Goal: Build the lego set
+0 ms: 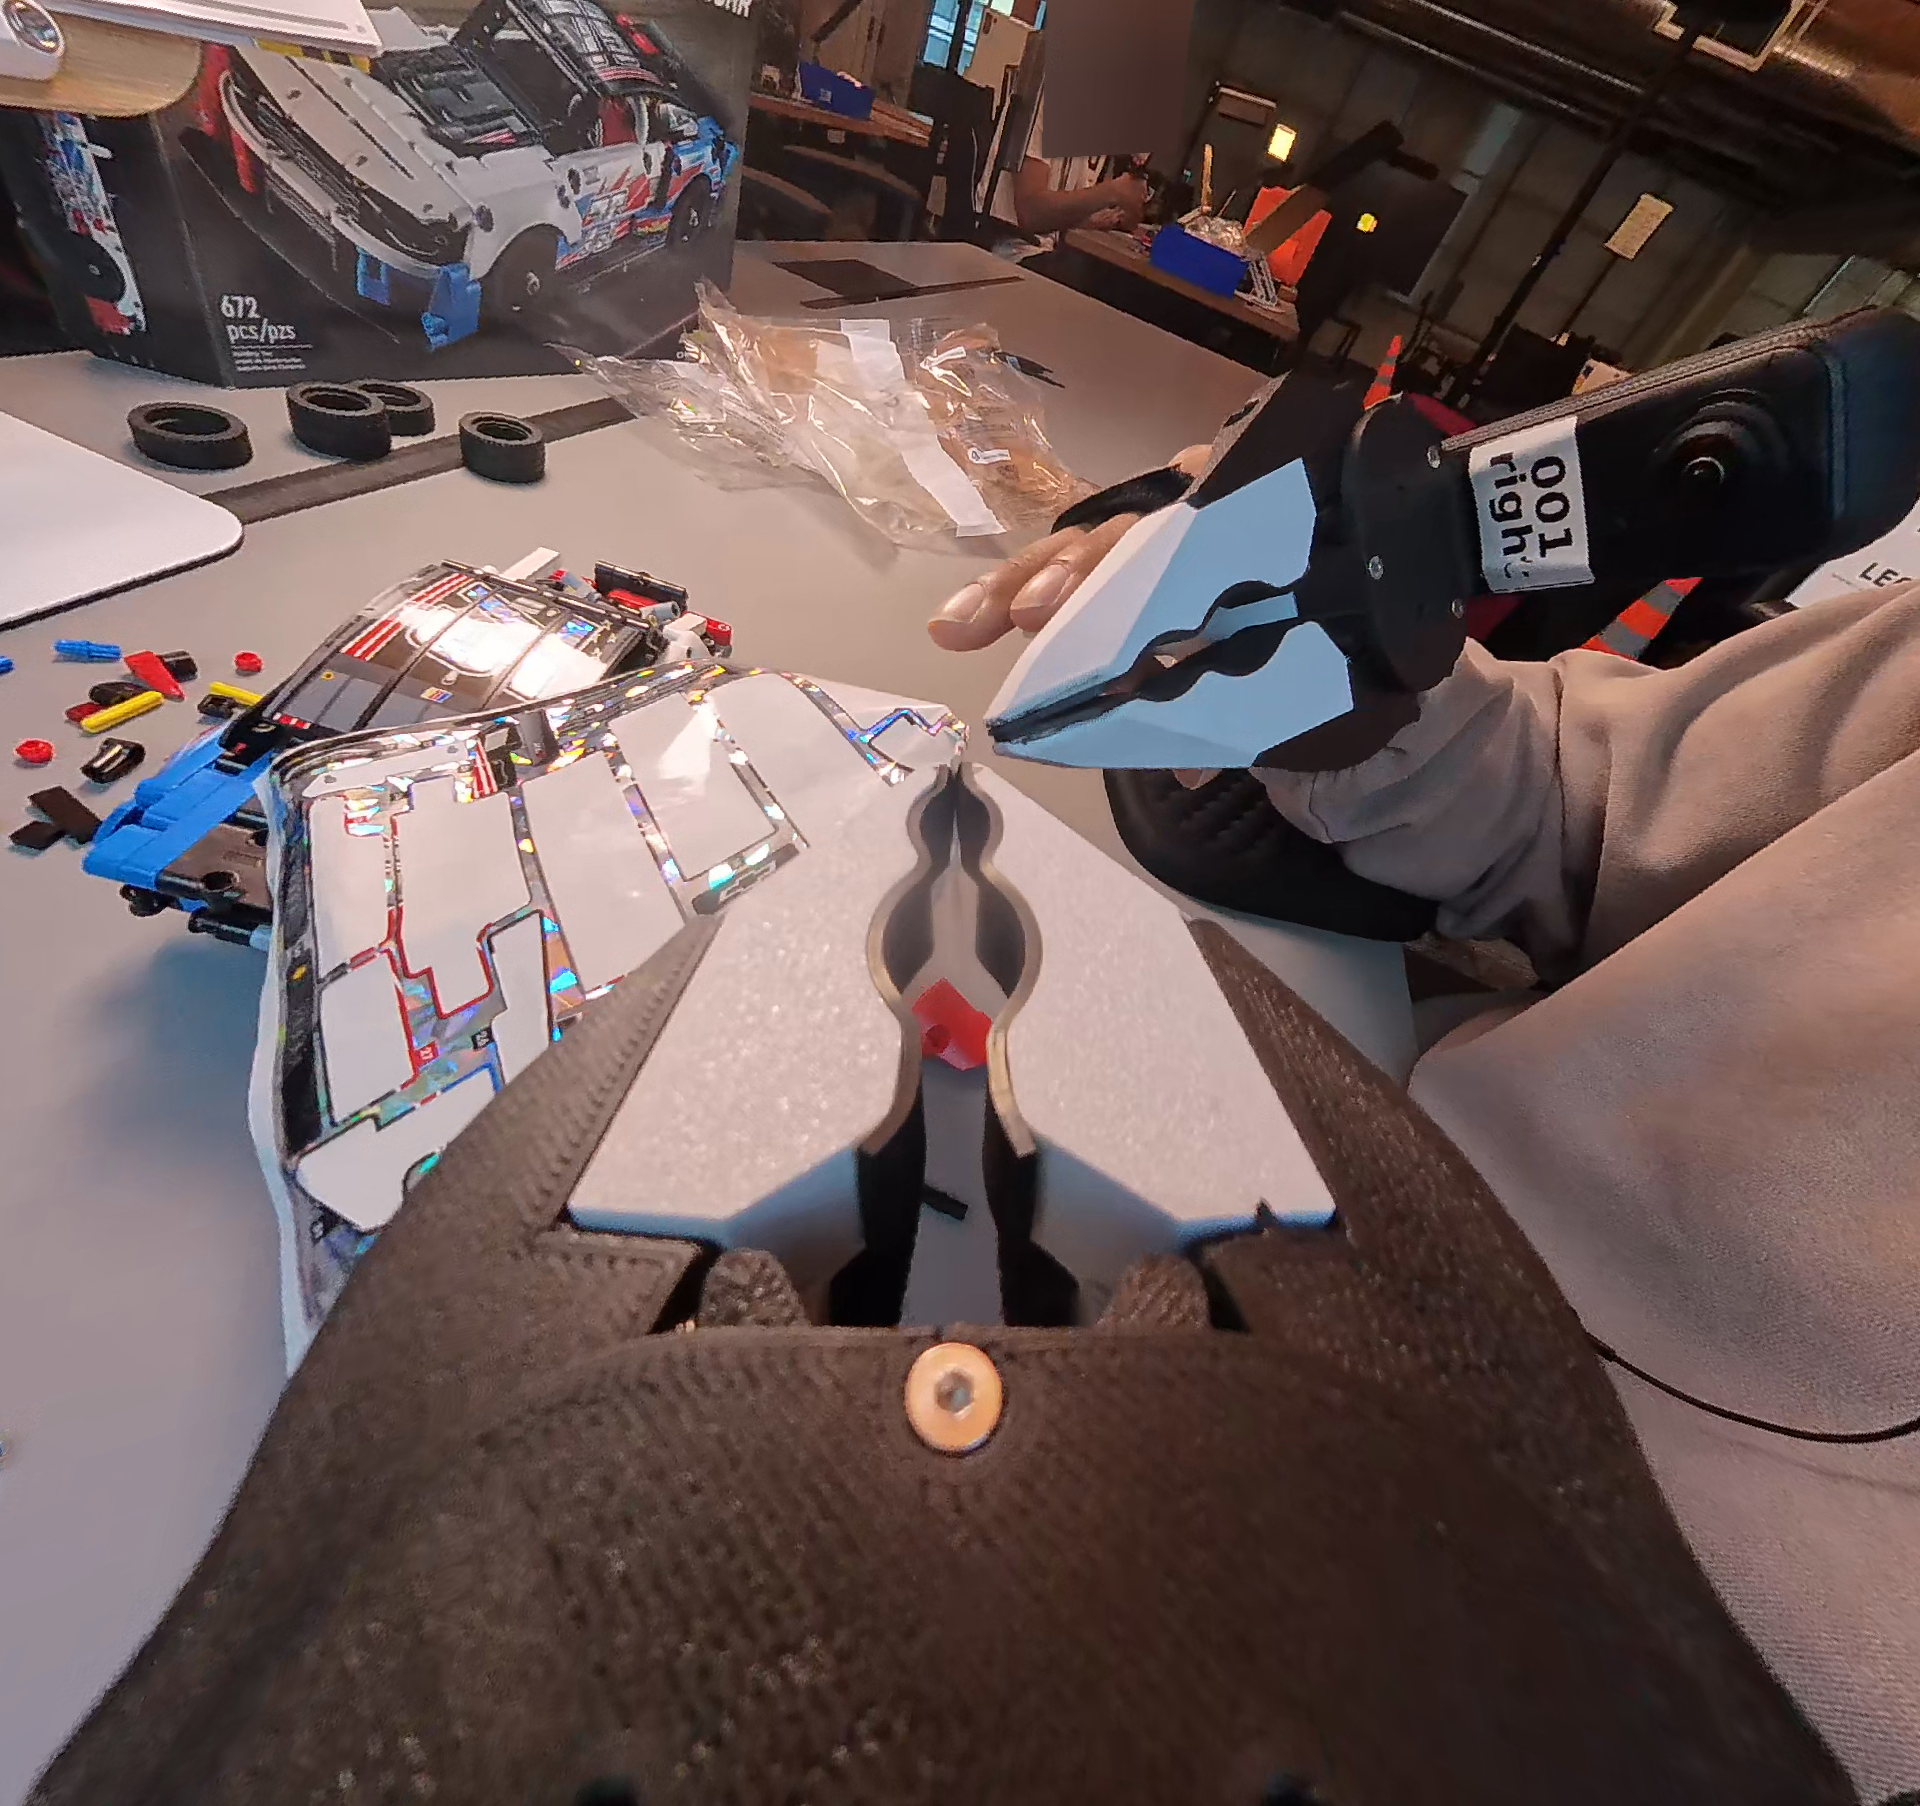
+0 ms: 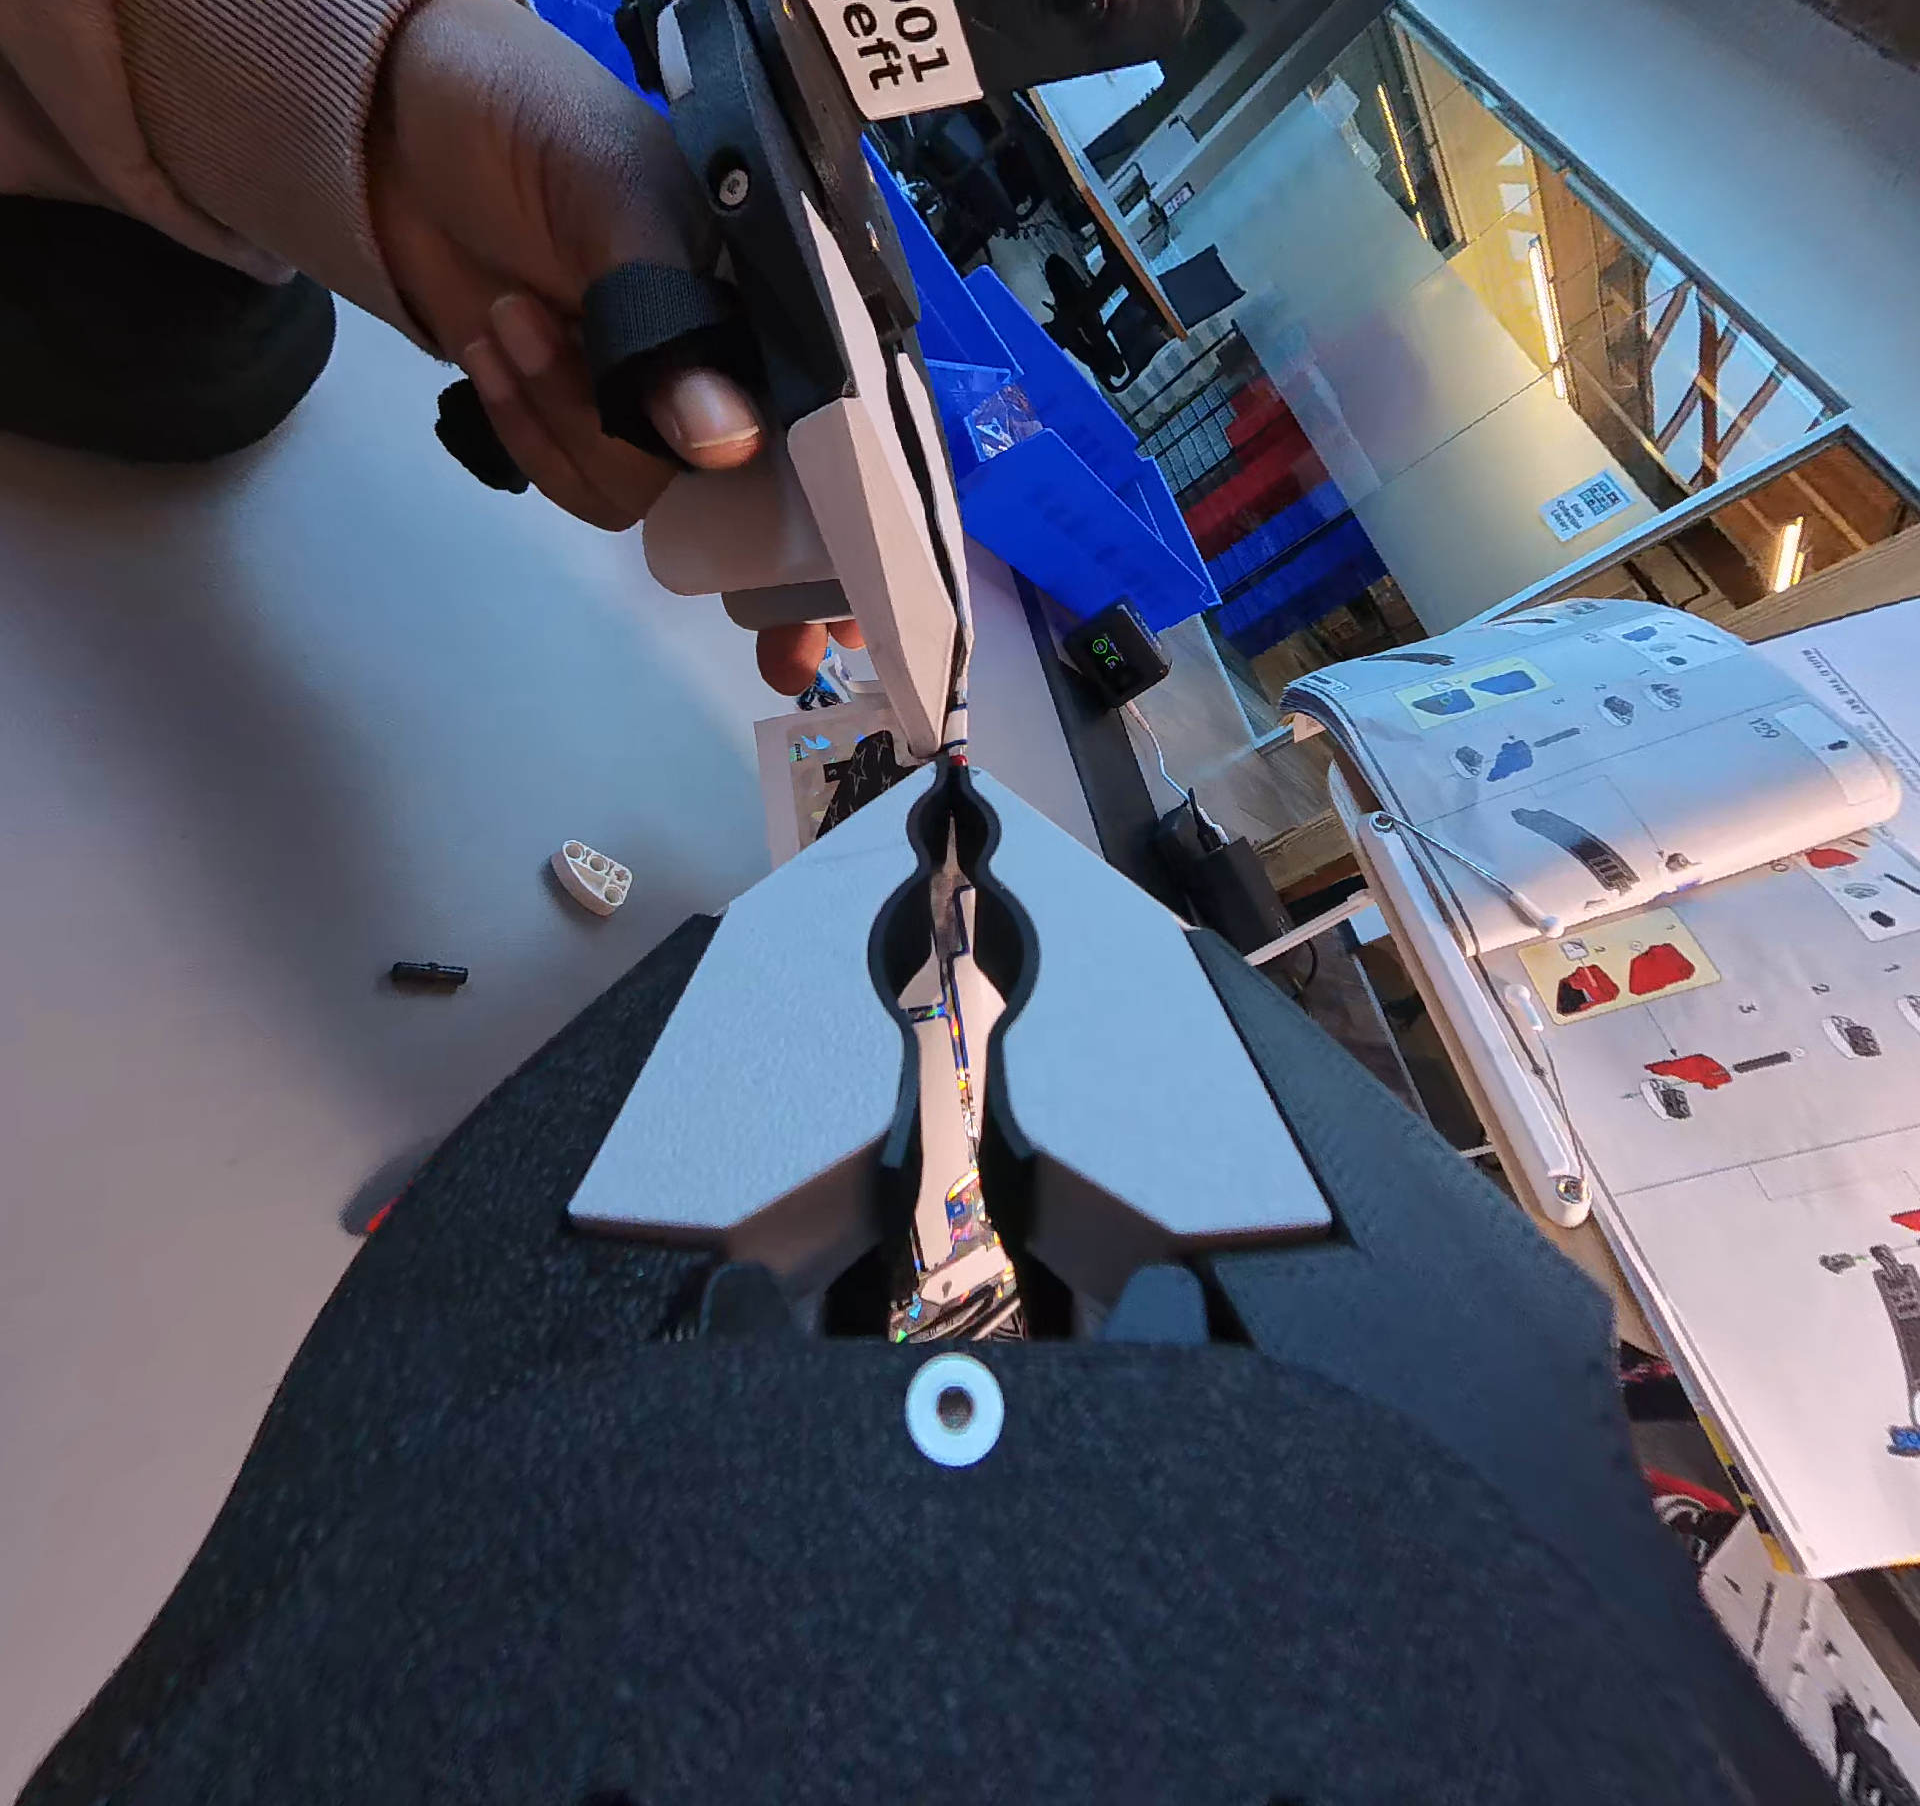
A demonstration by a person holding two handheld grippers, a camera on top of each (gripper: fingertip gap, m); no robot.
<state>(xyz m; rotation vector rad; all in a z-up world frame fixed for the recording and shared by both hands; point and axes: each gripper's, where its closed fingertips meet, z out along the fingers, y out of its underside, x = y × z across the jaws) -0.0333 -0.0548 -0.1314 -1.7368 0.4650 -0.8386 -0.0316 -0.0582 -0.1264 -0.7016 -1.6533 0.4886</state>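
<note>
A holographic sticker sheet [image 1: 540, 883] with white and red stickers hangs over the grey table [image 1: 727, 551]. My left gripper [image 1: 957, 771] is shut on the sheet's right corner. My right gripper [image 1: 992, 728] comes in from the right, jaws shut, its tips meeting the same corner. In the right wrist view my right gripper [image 2: 951, 767] is shut on the sheet's thin edge [image 2: 948, 1081], and the left gripper [image 2: 933, 733] pinches it from above. The partly built car [image 1: 416, 676], blue at the front, lies behind the sheet. A red piece [image 1: 948, 1024] shows through the left fingers' gap.
The set's box [image 1: 416, 146], black tyres [image 1: 343, 416] and empty plastic bags [image 1: 862, 426] lie at the back. Loose small pieces [image 1: 125, 696] sit at the left. A white piece [image 2: 592, 875], a black pin [image 2: 428, 974], the open instruction booklet [image 2: 1662, 925] and blue bins [image 2: 1060, 468] are nearby. The tips of both grippers are at nearly the same place. Left tips and right tips are each some 15 cm from the red piece [image 1: 948, 1024]. From either gripper's tips it is about 20 cm to the partly built car [image 1: 416, 676].
</note>
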